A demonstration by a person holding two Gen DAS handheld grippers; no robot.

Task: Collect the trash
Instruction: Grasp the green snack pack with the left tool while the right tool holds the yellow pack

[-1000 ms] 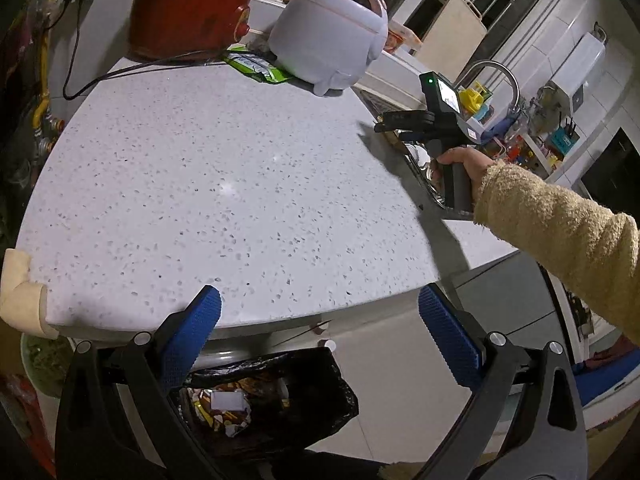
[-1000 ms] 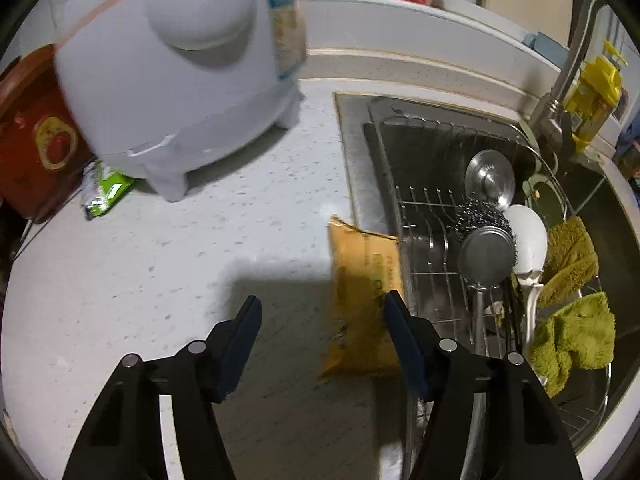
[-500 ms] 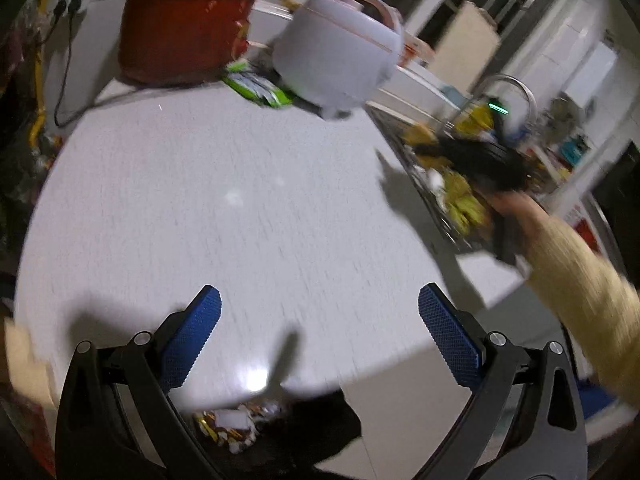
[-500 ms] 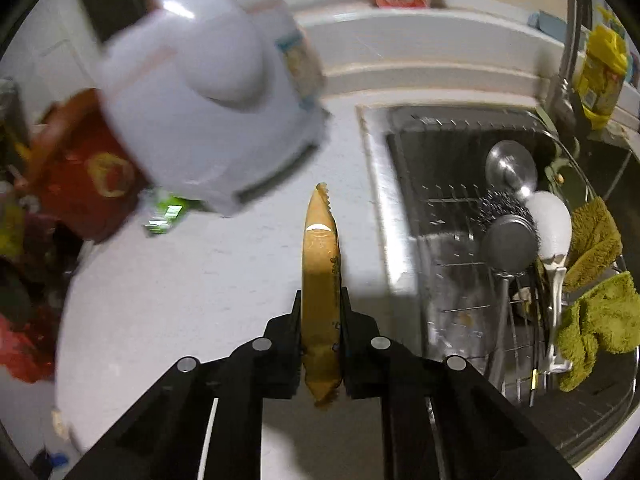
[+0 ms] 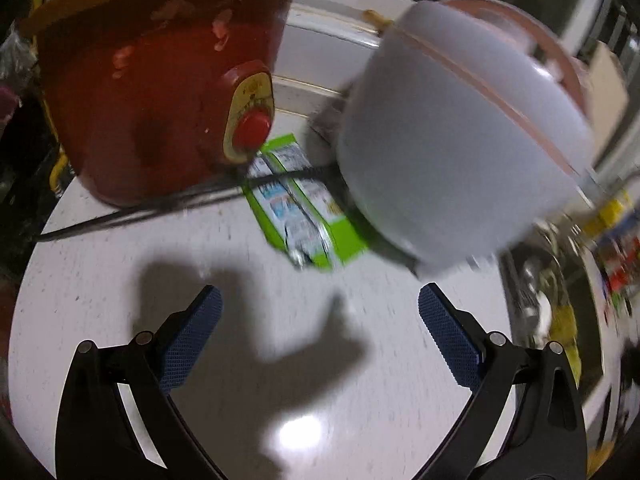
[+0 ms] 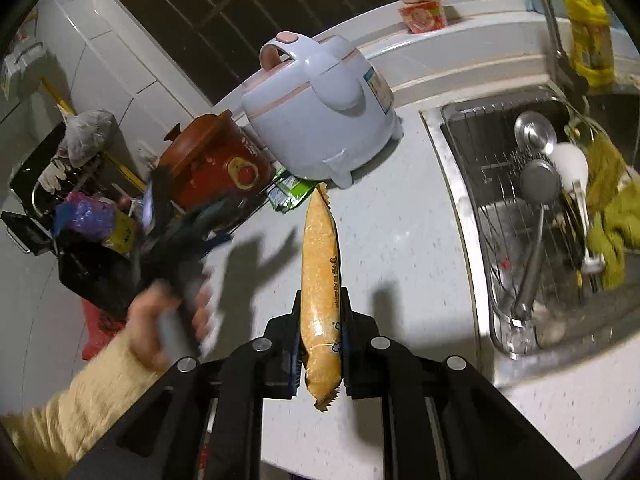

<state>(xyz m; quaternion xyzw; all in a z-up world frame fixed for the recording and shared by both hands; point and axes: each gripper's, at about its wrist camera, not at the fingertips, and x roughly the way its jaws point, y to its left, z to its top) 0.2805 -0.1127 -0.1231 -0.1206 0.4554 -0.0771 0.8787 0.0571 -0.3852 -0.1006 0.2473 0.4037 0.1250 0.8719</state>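
My right gripper (image 6: 320, 304) is shut on a yellow-orange snack wrapper (image 6: 319, 264) and holds it upright above the white counter. A green and white wrapper (image 5: 298, 204) lies flat on the counter between the red cooker and the white rice cooker, under a black cord; it also shows in the right wrist view (image 6: 292, 192). My left gripper (image 5: 320, 312) is open and empty, low over the counter, just short of the green wrapper. In the right wrist view the left gripper (image 6: 208, 220) is blurred.
A red slow cooker (image 5: 160, 88) stands to the left and a white rice cooker (image 5: 460, 120) to the right of the green wrapper. A black cord (image 5: 160, 208) crosses the counter. The sink (image 6: 500, 128) with a rack, ladles and green cloths lies to the right.
My left gripper has moved forward across the counter to the green wrapper. My right gripper has closed on the yellow wrapper, lifted it off the counter and pulled back.
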